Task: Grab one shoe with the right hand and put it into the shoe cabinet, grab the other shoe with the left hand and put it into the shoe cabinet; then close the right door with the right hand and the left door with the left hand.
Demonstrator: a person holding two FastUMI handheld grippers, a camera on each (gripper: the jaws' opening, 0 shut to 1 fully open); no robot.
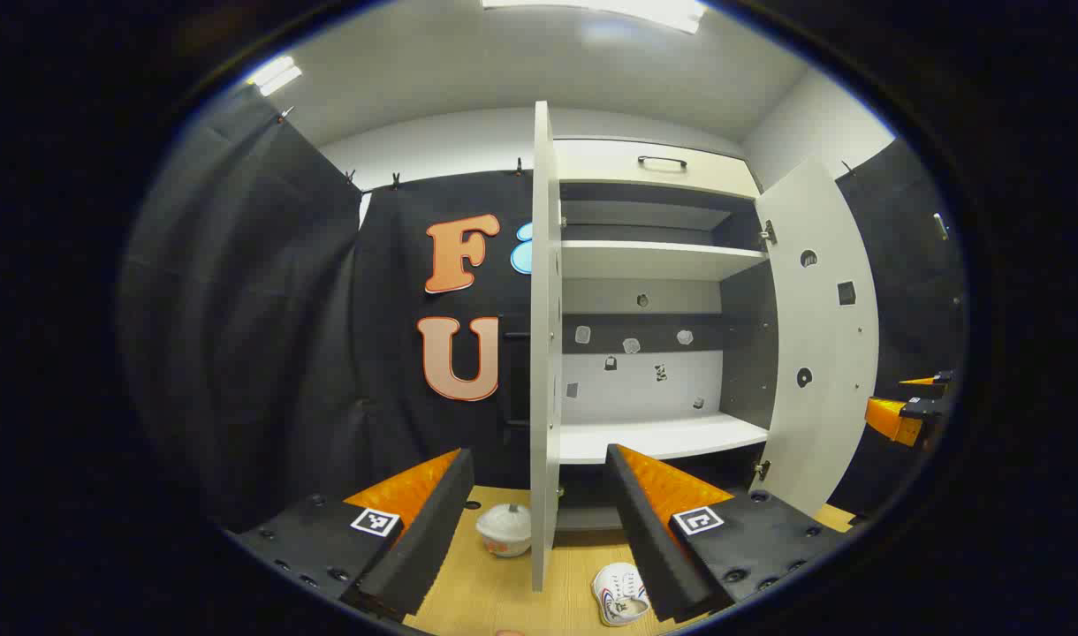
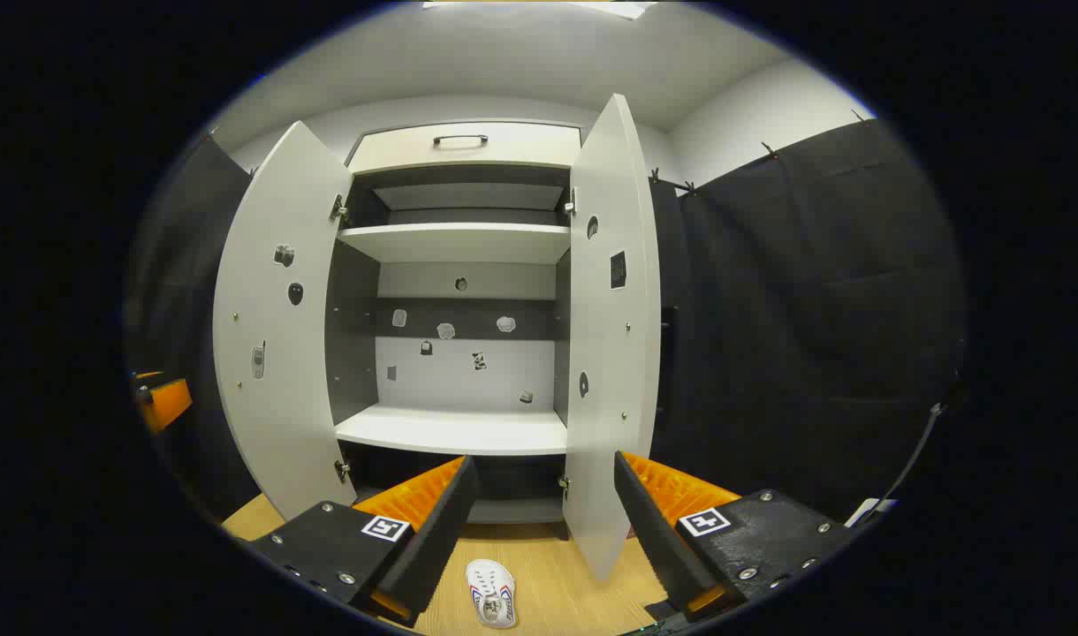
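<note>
- We are seeing nothing stowed yet: one shoe [image 1: 504,528] is lying on the wooden floor [image 1: 495,592] left of the left door [image 1: 543,353], the other shoe [image 1: 621,594] right of it.
- We are holding the left gripper [image 1: 539,517] wide and empty, the left door's edge standing between its fingers.
- We are finding the shoe cabinet [image 2: 455,336] shelves bare, both doors swung open.
- We are holding the right gripper [image 2: 543,530] wide and empty above the other shoe, the right door [image 2: 611,353] crowding close.
</note>
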